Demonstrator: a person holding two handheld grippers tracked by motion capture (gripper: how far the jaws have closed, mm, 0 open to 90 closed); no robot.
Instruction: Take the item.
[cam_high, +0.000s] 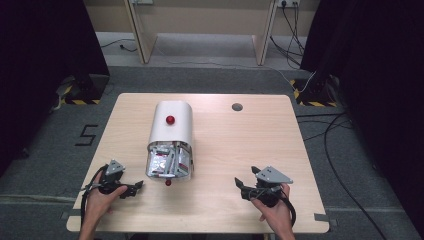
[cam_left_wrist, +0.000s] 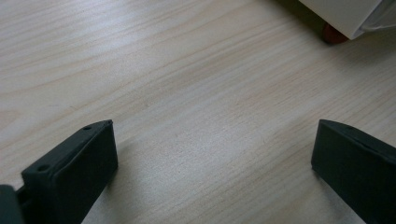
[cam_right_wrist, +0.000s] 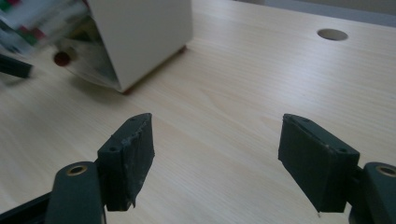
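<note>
Both pairs of fingers stand wide and empty: left gripper (cam_high: 131, 189) at seven o'clock, right gripper (cam_high: 246, 189) at five. Between and beyond them lies the white box (cam_high: 171, 137) with red knob (cam_high: 170, 120), long axis twelve-to-six, open packet-filled end toward six. Nothing looks started; everything seemingly remains.

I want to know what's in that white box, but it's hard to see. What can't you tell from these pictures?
- Packets inside the white box: too small in the high view, blurred and edge-cut in the right gripper view.
- Red knob by the box: cut by the box corner in the left gripper view.
</note>
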